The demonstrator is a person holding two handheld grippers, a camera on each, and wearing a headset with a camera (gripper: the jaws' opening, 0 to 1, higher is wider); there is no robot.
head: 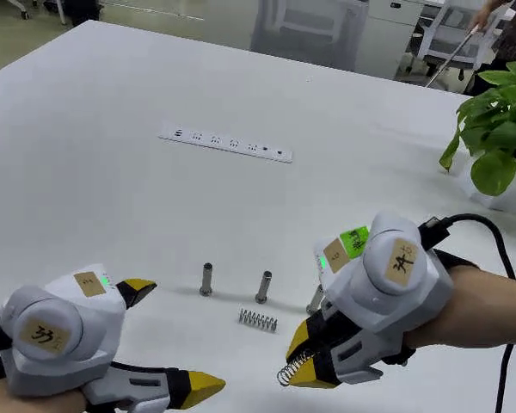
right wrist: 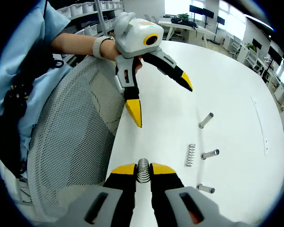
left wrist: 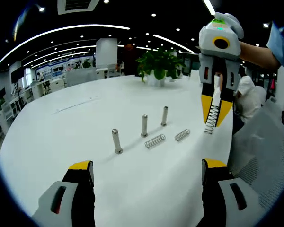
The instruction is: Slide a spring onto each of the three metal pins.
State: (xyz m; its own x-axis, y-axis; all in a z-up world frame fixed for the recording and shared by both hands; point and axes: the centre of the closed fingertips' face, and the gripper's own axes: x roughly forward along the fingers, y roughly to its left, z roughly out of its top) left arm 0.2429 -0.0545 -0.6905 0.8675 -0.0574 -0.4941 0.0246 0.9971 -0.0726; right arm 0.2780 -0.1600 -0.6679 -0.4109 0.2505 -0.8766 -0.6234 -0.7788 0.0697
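Your left gripper (head: 170,337) hangs low at the left above the white table (head: 112,172), its yellow-tipped tongs spread wide and holding nothing. Farther back lies a power strip (head: 226,144). To the right of your left gripper, three metal pins stand upright in a row: the left pin (head: 206,279), the middle pin (head: 263,286), and the right pin (head: 315,299), partly hidden behind your right gripper (head: 294,366). A loose spring (head: 258,320) lies flat just in front of the middle pin, touching no pin. The left gripper view shows a second loose spring (left wrist: 182,135) near it. Your right gripper's tongs are pinched narrow on a third spring (head: 284,373), which hangs past the tips, apart from the pins. A potted plant (head: 499,129) sits at the far right.
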